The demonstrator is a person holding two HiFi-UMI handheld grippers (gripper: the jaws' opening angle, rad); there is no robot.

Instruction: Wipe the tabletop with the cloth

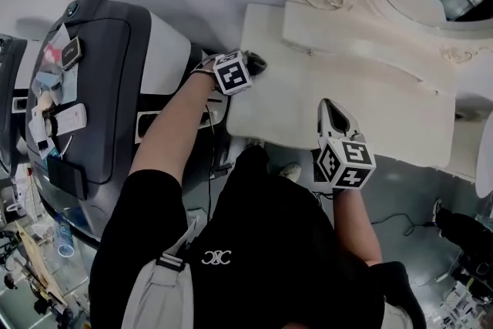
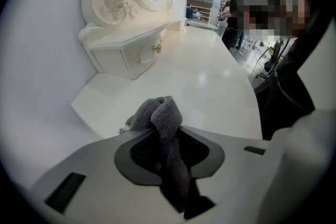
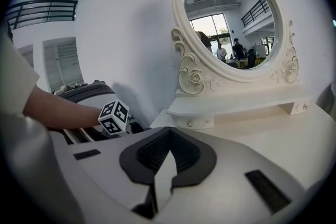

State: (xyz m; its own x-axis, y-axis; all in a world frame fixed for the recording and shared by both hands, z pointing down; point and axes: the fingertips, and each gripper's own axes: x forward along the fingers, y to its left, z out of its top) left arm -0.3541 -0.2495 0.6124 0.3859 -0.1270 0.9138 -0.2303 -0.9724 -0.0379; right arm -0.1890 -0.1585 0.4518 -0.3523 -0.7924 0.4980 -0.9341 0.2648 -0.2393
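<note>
**Cloth pinched at the counter's left end**

The right gripper [image 1: 331, 112] hangs over the near edge of the white counter [image 1: 385, 112], its jaws closed on nothing. Farther left, the left gripper [image 1: 256, 64] clamps a grey cloth [image 2: 160, 113] by the counter's left corner, the cloth bunched beyond the jaw tips. Behind stands an oval mirror [image 3: 231, 23].

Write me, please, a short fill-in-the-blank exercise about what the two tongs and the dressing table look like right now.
1. The left tongs are shut on a grey ____.
2. The right tongs are shut and hold ____.
3. At the back of the table stands a ____ in a carved frame.
4. The table's top is coloured ____.

Missing words: cloth; nothing; mirror; white.
</note>
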